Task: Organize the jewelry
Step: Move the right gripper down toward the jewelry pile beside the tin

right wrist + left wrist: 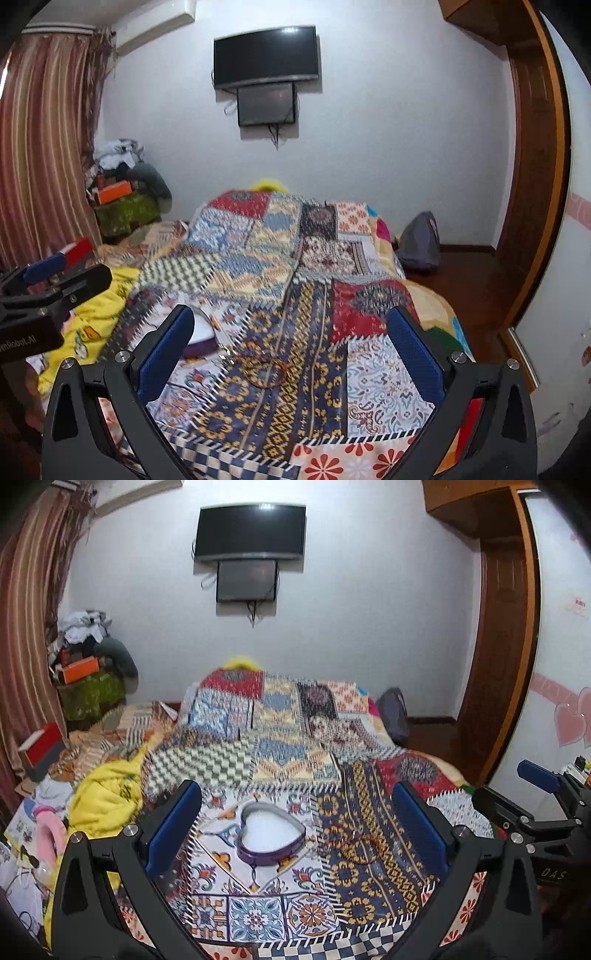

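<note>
Both claws, left (295, 834) and right (291, 350), spread wide and empty above quilt (258, 738); box (272, 836) between left fingers, necklace (264, 367) ahead between right's; thin strand likely slipping, or snagging cloth.

Lettering on the right gripper (546, 814): white capitals "DAS" on its black body, at about 3 o'clock of the left wrist view; the letters run off into shadow.

Lettering on the left gripper (44, 291): white "enRobot.AI" on its black body, at about 9 o'clock of the right wrist view; the start of the word is cut off by the picture edge.

Red mark on the door panel (578, 603): too blurred to read.
</note>
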Demonstrator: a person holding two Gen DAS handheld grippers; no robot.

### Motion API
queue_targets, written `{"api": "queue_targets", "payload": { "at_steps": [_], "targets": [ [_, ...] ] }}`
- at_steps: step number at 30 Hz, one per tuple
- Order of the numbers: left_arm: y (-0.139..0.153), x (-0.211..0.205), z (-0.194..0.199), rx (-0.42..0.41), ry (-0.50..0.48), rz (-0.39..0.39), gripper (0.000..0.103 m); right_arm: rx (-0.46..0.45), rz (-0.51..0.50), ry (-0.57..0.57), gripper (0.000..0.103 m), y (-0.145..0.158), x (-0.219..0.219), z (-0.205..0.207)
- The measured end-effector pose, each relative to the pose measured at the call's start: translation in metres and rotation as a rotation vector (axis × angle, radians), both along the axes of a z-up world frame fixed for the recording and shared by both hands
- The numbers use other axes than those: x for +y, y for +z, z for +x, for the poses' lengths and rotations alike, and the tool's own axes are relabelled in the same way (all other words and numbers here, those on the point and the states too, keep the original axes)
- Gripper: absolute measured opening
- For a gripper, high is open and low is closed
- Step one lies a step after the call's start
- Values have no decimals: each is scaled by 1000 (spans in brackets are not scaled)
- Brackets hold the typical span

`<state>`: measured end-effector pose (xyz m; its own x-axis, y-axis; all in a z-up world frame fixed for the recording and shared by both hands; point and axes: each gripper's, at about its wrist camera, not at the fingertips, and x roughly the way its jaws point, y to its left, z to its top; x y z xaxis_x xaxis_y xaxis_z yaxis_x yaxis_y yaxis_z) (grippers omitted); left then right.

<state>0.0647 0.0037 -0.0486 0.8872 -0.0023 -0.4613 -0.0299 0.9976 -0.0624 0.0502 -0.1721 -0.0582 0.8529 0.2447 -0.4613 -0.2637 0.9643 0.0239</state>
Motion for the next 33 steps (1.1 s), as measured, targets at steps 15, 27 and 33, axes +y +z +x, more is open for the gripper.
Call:
{"api": "queue_targets", "payload": {
  "at_steps": [15,27,33],
  "targets": [
    [-75,13,53,239,22,-17,103,274,-71,53,103,-76,2,48],
    [-133,18,80,413,16,-44,96,437,-47,114,84,-116,1,77],
    [-152,17,89,474,-34,-114,83,441,-67,184,82,-117,12,83]
  ]
}}
